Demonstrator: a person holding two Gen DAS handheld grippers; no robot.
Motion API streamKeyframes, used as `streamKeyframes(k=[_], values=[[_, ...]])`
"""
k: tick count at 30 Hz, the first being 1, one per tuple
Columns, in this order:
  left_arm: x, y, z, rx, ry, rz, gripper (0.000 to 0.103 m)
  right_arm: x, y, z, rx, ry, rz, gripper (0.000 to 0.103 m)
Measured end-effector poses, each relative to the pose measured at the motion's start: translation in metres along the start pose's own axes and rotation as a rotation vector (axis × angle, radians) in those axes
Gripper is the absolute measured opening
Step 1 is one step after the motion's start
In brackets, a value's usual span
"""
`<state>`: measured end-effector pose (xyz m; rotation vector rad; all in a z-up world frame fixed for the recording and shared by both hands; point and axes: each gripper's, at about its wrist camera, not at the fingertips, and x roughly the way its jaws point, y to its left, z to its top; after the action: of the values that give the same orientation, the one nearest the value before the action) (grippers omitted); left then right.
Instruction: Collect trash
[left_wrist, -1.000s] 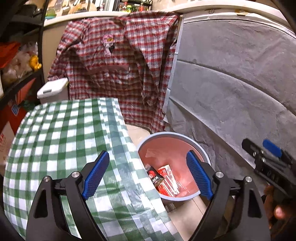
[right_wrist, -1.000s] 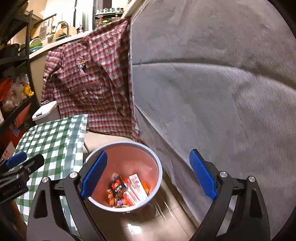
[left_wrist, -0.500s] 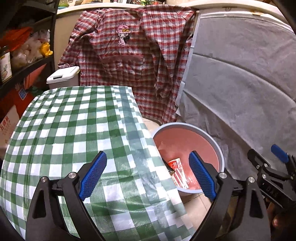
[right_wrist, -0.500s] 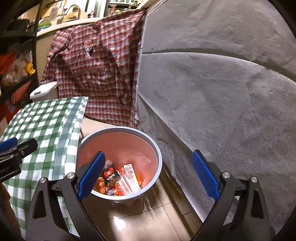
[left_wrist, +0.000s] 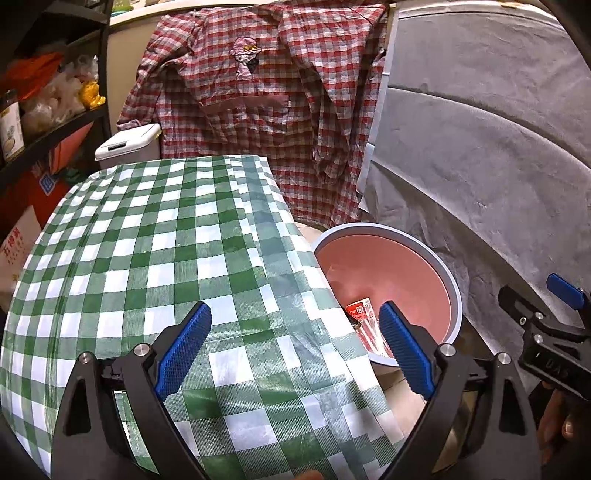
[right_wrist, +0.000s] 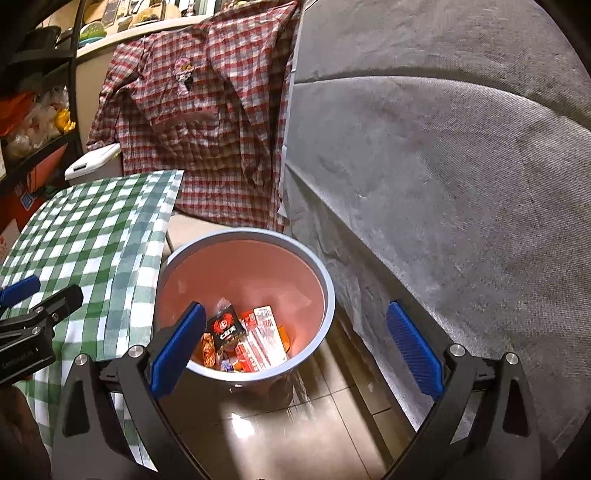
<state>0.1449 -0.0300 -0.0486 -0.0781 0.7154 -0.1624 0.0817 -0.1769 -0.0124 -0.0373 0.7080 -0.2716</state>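
Dim, cluttered room: black shelving (left_wrist: 55, 122) at far left stuffed with bags and boxes, then a white lidded bin (left_wrist: 125, 146), then a table under a green-and-white checked cloth (left_wrist: 155, 258). Left gripper (left_wrist: 295, 350) over that cloth's right edge, jaws spread wide after just opening further, nothing between the blue pads, nothing touched. Further right, on the tiled floor (right_wrist: 295, 435), a round bucket (right_wrist: 328, 295) with pale blue rim and pink inside, close against the table; trash (right_wrist: 247, 339) lying at its bottom, a black wrapper, red-and-white packets, orange scraps. Right gripper (right_wrist: 295, 350) above bucket and floor, likewise gaping wide, just opened further, empty. Behind, a red plaid shirt (right_wrist: 199, 122) hanging; at right, a grey fabric cover (right_wrist: 443, 177) draped over something bulky.
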Motion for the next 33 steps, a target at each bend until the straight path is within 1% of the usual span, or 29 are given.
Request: streamKeyframes(k=[4,10,13,18,22,33], values=[[-0.005,-0.005,-0.002,0.003,0.007,-0.008,0.089,-0.004,-0.003,-0.002,0.006,0.011,0.006,0.097],[-0.015,-0.013,-0.004,0.026,0.006,-0.003,0.089,-0.007,-0.010,-0.007,0.024,0.049,0.026,0.097],[-0.015,-0.016,-0.008,0.031,0.029,-0.003,0.090,-0.012,-0.012,-0.009,0.024,0.044,0.023,0.097],[-0.017,-0.017,-0.013,0.015,0.040,0.011,0.090,-0.019,-0.012,-0.010,0.022,0.033,0.018,0.098],[-0.019,-0.019,-0.016,0.005,0.048,0.006,0.090,-0.021,-0.017,-0.008,0.042,0.035,0.018,0.098],[-0.028,-0.023,-0.023,-0.021,0.028,0.007,0.090,-0.029,-0.023,-0.008,0.053,0.018,0.024,0.098]])
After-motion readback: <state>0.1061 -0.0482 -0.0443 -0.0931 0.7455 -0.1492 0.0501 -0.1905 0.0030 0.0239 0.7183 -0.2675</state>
